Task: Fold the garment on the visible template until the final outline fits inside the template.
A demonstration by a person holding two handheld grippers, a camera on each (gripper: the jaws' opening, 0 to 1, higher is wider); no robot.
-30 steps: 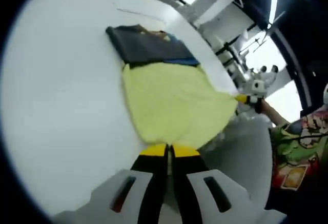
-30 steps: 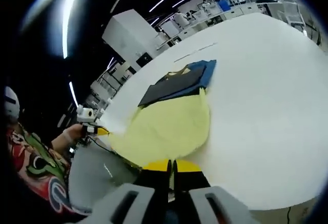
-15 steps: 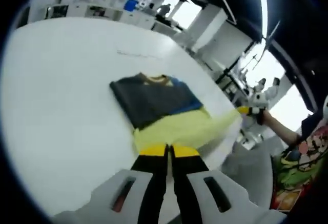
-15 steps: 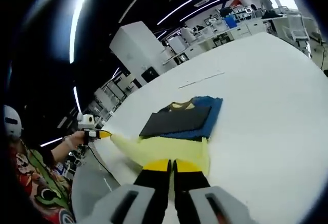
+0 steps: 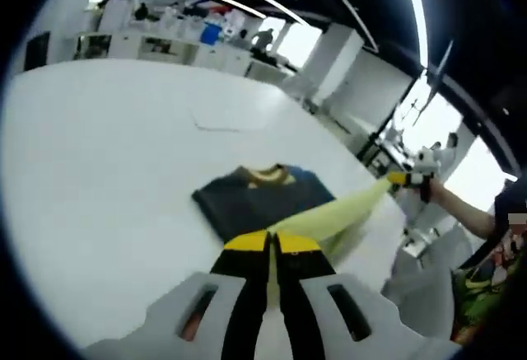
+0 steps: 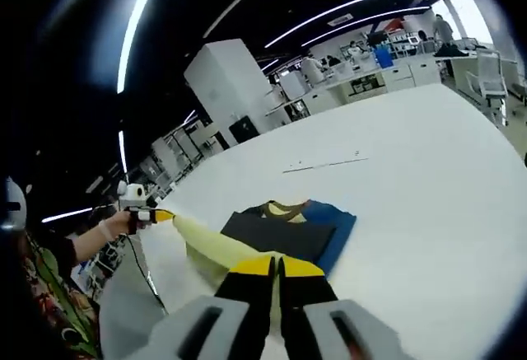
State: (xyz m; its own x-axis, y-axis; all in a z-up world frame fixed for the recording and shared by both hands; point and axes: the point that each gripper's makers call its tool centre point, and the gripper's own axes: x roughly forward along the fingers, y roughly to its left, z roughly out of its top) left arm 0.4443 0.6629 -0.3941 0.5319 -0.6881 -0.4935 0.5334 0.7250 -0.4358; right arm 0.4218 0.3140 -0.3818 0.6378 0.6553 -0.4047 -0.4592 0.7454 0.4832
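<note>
Both grippers' fingers (image 5: 269, 243) (image 6: 276, 267) pinch the garment's (image 5: 247, 203) yellow hem, stretched taut above its folded dark-and-blue part.

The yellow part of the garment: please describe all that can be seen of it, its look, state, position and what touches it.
The yellow part of the garment looks like thin, soft cloth, pale yellow. It is lifted off the white table and pulled taut as a narrow band between the left gripper and the right gripper, both shut on its corners. Its far side joins the dark folded part, which lies flat on the table with a blue layer under it.
</note>
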